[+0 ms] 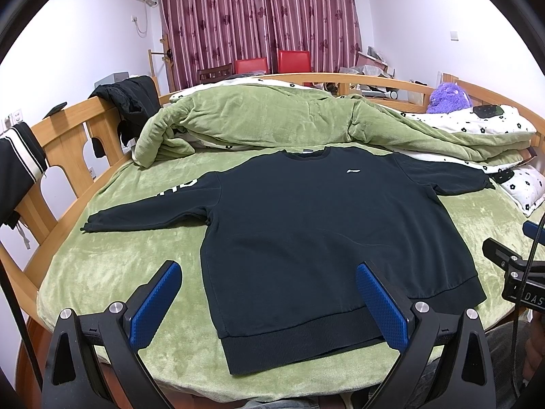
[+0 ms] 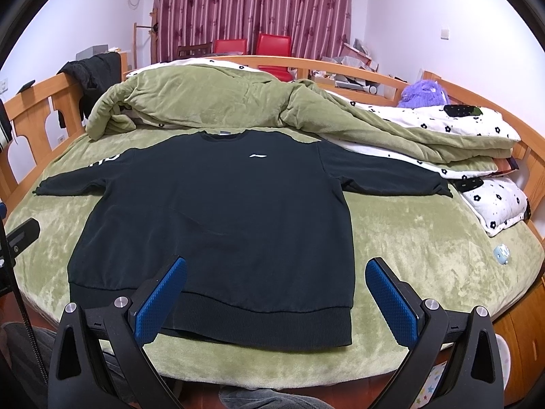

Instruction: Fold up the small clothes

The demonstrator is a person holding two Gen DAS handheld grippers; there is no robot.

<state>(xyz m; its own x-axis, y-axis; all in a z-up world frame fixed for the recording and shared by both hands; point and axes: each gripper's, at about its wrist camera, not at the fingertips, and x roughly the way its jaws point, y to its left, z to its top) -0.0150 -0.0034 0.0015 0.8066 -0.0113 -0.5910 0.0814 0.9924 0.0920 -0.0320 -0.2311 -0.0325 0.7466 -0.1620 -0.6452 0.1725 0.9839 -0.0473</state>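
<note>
One dark sweatshirt (image 1: 306, 238) lies flat on the green blanket (image 1: 112, 266), front up, both sleeves spread out sideways, hem nearest the edge; two grippers hang above that hem, left gripper (image 1: 267, 301) and right gripper (image 2: 276, 298) both spread wide, nothing between the blue pads; two red chairs (image 1: 272, 63) by the curtain (image 1: 259, 17); one purple plush toy (image 1: 449, 97) on the far rail.

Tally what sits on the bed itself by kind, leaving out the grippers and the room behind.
Black sweatshirt: 1
Green quilt, bunched: 1
Floral pillow: 1
Purple plush toy: 1
Small pale blue object: 1
Total: 5
</note>
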